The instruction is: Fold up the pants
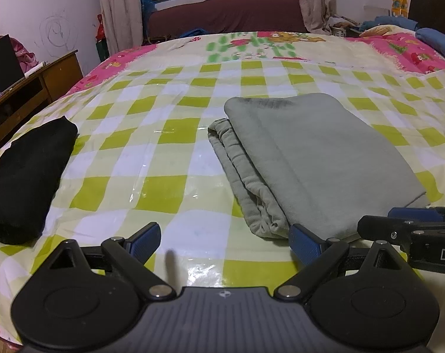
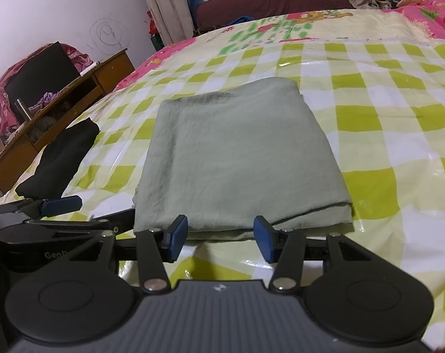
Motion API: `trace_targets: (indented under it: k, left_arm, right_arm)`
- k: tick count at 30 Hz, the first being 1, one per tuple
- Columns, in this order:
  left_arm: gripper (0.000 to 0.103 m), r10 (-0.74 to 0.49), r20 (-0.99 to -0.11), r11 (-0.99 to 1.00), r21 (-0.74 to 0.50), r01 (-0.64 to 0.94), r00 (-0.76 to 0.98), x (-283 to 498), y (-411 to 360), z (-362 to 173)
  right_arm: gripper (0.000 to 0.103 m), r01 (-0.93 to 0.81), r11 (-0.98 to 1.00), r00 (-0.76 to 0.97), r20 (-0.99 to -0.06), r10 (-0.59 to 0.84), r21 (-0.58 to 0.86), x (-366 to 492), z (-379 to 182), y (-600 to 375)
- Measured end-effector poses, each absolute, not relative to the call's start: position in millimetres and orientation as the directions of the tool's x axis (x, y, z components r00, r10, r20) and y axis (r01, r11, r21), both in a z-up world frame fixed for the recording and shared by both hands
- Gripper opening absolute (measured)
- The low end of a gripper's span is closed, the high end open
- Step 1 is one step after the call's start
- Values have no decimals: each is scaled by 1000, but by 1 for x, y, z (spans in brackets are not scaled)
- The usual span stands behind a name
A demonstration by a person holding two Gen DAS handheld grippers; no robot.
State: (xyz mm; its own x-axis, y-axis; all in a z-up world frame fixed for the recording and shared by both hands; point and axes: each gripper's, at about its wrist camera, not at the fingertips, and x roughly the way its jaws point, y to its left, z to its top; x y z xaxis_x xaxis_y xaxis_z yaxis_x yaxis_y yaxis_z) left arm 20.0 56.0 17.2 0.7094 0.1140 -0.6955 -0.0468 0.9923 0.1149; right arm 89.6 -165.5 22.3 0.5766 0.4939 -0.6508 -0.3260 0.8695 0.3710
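Grey-green pants [image 1: 310, 153] lie folded into a flat rectangle on the green-and-white checked plastic sheet [image 1: 163, 135] that covers the bed. In the left wrist view my left gripper [image 1: 225, 242] stands wide open over bare sheet, with its right finger beside the pants' near left corner. In the right wrist view the pants [image 2: 237, 153] lie straight ahead. My right gripper [image 2: 221, 235] is open at their near edge, one pad on either side of a stretch of that edge, and neither presses the cloth. One blue finger [image 2: 62, 204] of the left gripper shows at the lower left.
A folded black garment [image 1: 25, 176] lies on the sheet to the left of the pants. A wooden desk [image 2: 60, 111] stands past the bed's left side. Pink patterned bedding [image 1: 413, 53] and blue cushions [image 1: 437, 44] are at the far right, and a dark red couch [image 1: 222, 14] sits under the window.
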Motion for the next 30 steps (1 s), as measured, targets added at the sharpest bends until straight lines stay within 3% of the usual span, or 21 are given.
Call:
trace_targets:
  k: [30]
  left_arm:
    - [103, 110, -692, 992, 120, -36, 713, 19, 53, 19]
  right_arm:
    - [52, -330, 868, 569, -656, 496, 370, 91, 19, -165]
